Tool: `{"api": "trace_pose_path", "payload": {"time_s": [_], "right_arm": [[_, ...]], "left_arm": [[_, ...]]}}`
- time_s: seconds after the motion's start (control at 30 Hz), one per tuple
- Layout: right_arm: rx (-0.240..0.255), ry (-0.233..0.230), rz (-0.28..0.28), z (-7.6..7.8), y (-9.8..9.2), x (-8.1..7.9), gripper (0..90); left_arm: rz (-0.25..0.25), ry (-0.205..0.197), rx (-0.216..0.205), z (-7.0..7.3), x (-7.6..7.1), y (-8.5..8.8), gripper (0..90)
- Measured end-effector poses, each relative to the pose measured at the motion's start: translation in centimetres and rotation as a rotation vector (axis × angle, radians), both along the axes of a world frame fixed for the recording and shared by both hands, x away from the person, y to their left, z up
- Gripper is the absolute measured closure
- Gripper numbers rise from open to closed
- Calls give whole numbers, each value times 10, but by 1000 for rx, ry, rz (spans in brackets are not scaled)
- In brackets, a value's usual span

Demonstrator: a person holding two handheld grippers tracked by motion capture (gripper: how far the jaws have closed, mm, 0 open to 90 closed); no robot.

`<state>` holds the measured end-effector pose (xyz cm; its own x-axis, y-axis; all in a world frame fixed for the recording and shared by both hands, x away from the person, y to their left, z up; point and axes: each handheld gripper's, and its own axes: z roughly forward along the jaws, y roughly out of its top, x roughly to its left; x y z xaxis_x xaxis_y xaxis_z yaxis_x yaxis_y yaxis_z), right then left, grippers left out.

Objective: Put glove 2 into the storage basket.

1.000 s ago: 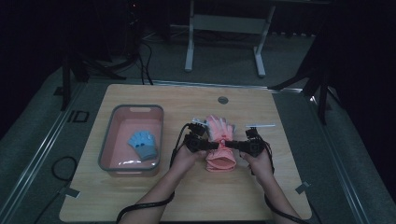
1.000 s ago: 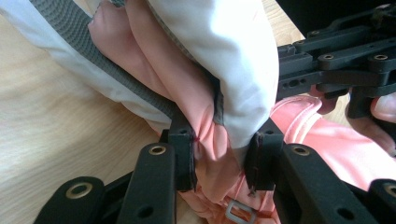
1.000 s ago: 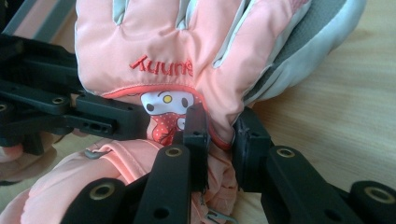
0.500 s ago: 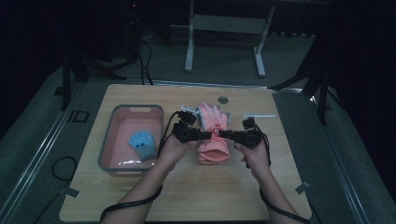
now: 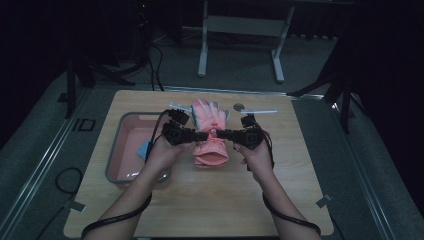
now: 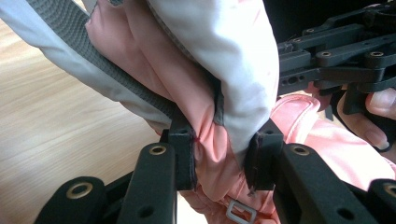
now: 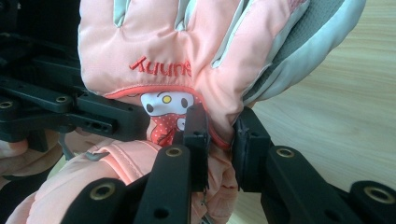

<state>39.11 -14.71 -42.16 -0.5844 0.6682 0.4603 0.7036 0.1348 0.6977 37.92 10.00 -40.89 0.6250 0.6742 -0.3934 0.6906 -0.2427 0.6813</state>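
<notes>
Tools (image 5: pixel 201 135) (image 5: pixel 223 133), 2, clamp 1 pink glove (image 5: pixel 210 142); 1 tray (image 5: pixel 116 161) nearby.

Pink tray (image 5: pixel 116 150) left; open tabletop (image 5: pixel 300 165) right

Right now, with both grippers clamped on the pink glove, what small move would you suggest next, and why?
Probably carry the pink glove left toward the tray: the left gripper and right gripper both pinch it above the table.

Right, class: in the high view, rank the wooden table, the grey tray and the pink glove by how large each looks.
1. wooden table
2. grey tray
3. pink glove, held up nearer the camera, so it may look larger than it is.
</notes>
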Motion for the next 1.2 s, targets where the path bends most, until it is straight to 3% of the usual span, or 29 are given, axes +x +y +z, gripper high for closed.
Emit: {"api": "trace_pose_path", "payload": {"time_s": [0.47,0.53,0.63,0.7,0.83,1.0,1.2], "right_arm": [[25,3,53,9,59,8,773],[31,1,63,12,75,9,773],[35,4,73,13,91,11,773],[35,4,73,13,91,11,773],[53,18,97,9,119,17,773],[51,7,107,2,146,19,773],[36,28,115,-15,178,19,772]], "left_arm": [[44,-7,24,15,-5,59,691],[56,-9,30,18,-6,74,691],[66,-5,35,20,-7,84,691],[71,-4,41,21,-7,89,691],[109,16,79,24,-7,113,690],[133,23,92,18,-9,137,690],[157,68,93,1,-9,164,690]]}}
